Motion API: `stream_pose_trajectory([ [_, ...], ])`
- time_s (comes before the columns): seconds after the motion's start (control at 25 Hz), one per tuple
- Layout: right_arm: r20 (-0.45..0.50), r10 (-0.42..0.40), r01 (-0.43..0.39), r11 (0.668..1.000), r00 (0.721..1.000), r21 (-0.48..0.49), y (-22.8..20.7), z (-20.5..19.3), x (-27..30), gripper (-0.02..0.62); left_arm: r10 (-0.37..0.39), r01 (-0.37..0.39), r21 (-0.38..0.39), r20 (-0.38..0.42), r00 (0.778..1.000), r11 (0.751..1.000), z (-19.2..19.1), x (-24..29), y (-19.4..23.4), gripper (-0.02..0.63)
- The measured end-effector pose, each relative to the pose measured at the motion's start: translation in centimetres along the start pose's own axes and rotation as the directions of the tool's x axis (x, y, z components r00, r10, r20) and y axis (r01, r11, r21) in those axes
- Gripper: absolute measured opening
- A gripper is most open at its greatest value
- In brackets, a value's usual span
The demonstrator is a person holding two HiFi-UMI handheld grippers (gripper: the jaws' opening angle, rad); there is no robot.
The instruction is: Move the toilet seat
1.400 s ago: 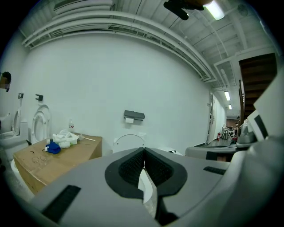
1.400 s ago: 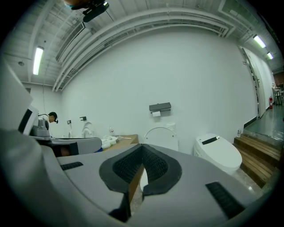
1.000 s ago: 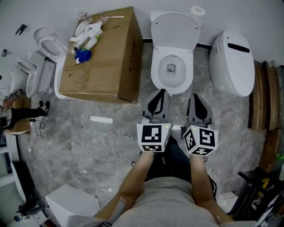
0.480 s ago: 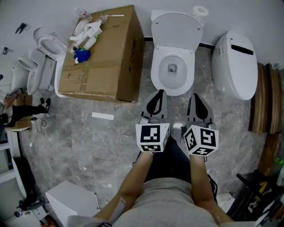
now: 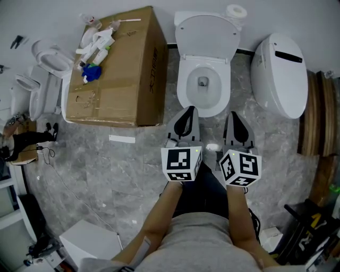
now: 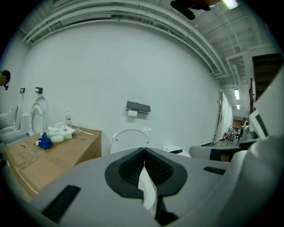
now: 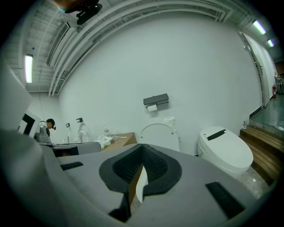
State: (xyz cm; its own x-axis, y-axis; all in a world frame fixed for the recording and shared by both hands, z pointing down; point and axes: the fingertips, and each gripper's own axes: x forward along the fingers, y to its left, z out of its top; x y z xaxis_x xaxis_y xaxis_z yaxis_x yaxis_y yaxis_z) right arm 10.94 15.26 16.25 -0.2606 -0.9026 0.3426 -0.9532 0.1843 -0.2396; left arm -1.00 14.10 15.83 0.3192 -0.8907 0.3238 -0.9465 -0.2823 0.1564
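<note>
So the toilet seat is flipped up, lid and all as far as I can tell, and leans on the wall at the back edge of the grey tiled floor, right above the open bowl. A toilet paper roll sits just behind it at the top right. Both grippers hang side by side in front of the bowl's front rim and point at it. The left gripper has its jaws clenched tight with nothing between them, and it's the same for the right gripper, pads pressed together and empty. Neither one is on the seat. Just left of the toilet sits a big cardboard box with some white bottles and a blue thing on its far left corner. On the other side is a second white toilet with its lid down, and wooden planks lie beyond that. A couple more small toilets stand at the floor's left edge, and a little white strip lies on the tiles near the box.
</note>
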Motion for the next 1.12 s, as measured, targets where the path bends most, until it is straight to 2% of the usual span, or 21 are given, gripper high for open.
stream_pose_trajectory([
  [0.72,-0.041,-0.031,0.032,0.999,0.999,0.014,0.5,1.6,9.7,0.015,-0.025,0.024,-0.017,-0.038,0.999,1.0,2.3,7.9,5.3,0.017],
  [1.12,-0.081,-0.057,0.059,0.998,0.995,0.026,0.1,1.4,14.2,0.015,-0.029,0.026,-0.036,-0.082,0.996,0.999,1.8,12.1,8.1,0.017],
])
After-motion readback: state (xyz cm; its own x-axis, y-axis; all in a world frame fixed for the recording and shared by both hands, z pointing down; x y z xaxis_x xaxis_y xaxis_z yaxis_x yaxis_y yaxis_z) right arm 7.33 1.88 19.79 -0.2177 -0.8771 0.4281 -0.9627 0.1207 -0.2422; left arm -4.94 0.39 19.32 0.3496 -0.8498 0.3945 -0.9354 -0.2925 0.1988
